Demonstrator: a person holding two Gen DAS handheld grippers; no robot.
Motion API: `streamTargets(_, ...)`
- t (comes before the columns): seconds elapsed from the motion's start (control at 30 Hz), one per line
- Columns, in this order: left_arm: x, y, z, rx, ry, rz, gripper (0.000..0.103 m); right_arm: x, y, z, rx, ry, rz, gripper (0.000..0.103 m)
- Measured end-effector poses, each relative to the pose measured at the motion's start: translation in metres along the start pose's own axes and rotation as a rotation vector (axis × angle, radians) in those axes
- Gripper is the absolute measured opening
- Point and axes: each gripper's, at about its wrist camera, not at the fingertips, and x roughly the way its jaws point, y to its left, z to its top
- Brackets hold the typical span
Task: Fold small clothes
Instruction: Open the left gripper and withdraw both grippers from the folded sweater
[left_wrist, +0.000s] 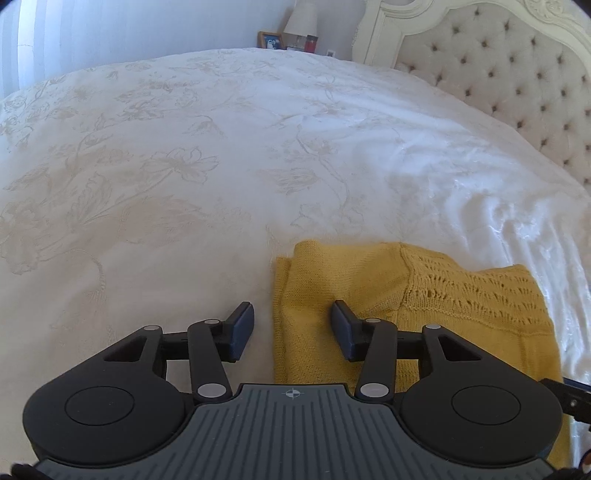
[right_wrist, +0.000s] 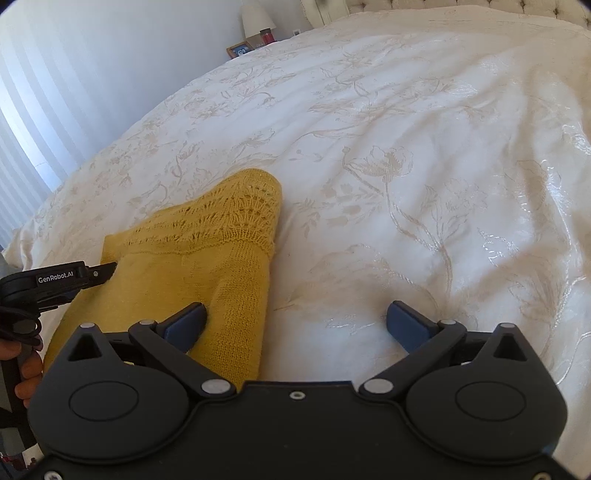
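Next fold, likely: pinch both near corners together, lift evenly, keep layers aligned. Yellow knit top (left_wrist: 369, 295) lies partly folded on the bed (left_wrist: 184, 166). Left gripper (left_wrist: 291, 328) fingers wide, straddling its left edge. Right gripper (right_wrist: 297, 325) fingers wide, left finger touching the knit, right finger over bare bed.

The yellow knit garment (left_wrist: 354, 317) runs beneath the left gripper (left_wrist: 291, 332), its near edge hidden; the lamp (left_wrist: 302, 16) is cut off at the top; the framed photo (left_wrist: 269, 40) is too small to read.
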Motion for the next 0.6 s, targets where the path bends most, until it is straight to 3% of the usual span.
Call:
streamTargets(0.07,0.000,0.001,-0.001,-0.005,-0.003,-0.004,0.047,-0.007,0.002,0.004,-0.009,-0.036,-0.002,0.099)
streamTargets(0.13,0.001,0.001,-0.001,-0.010,-0.011,-0.006,0.047,-0.016,0.009,0.010,-0.041,-0.080,-0.009,0.088)
streamTargets(0.27,0.002,-0.001,-0.002,-0.003,-0.023,-0.002,0.047,-0.012,0.026,0.032,-0.101,-0.117,-0.013,0.086)
streamTargets(0.33,0.002,-0.001,-0.002,-0.003,-0.024,-0.003,0.047,-0.002,0.033,0.040,-0.127,-0.111,-0.028,0.065)
streamTargets(0.4,0.002,0.001,-0.003,-0.006,-0.024,-0.009,0.047,0.019,0.039,0.047,-0.155,-0.076,-0.098,0.056)
streamTargets(0.5,0.003,0.003,-0.003,-0.008,-0.023,-0.017,0.048,0.046,0.032,0.047,-0.138,-0.014,-0.125,0.056)
streamTargets(0.6,-0.001,0.003,0.002,-0.006,-0.008,-0.019,0.047,0.044,0.031,0.044,-0.138,-0.021,-0.125,0.056)
